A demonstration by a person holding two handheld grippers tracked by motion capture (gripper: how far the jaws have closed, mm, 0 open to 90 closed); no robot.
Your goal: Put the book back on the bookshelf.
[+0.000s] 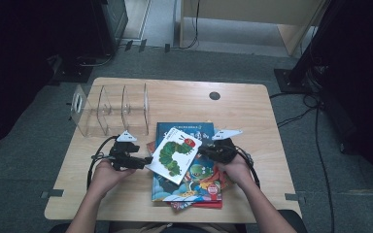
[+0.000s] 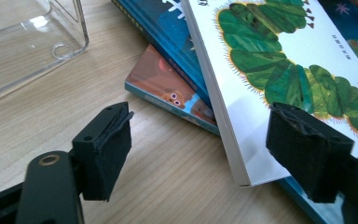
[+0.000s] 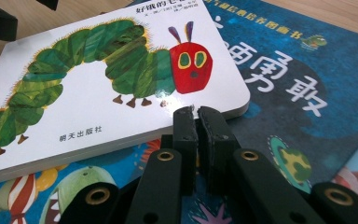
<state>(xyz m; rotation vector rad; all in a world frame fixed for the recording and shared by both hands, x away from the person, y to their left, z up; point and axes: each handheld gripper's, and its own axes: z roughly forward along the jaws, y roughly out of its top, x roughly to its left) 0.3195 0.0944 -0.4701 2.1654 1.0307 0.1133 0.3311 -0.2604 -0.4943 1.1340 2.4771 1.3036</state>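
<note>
A white board book with a green caterpillar (image 1: pixel 175 154) lies tilted on top of a stack of books in the middle of the wooden table (image 1: pixel 252 111). My left gripper (image 1: pixel 147 159) is open at the book's near left corner. In the left gripper view (image 2: pixel 207 135) one pad (image 2: pixel 307 149) hovers over the white cover (image 2: pixel 270 70) and the other over bare wood. My right gripper (image 1: pixel 202 150) is shut, and its closed tips (image 3: pixel 196 116) rest against the rounded right corner of the white book (image 3: pixel 98 93), holding nothing.
Under the white book lie a large blue picture book (image 3: pixel 298 84) and an orange-red one (image 2: pixel 163 79). A clear acrylic rack with dividers (image 1: pixel 111 109) stands at the table's back left. A small round black cap (image 1: pixel 214 95) sits in the back of the tabletop.
</note>
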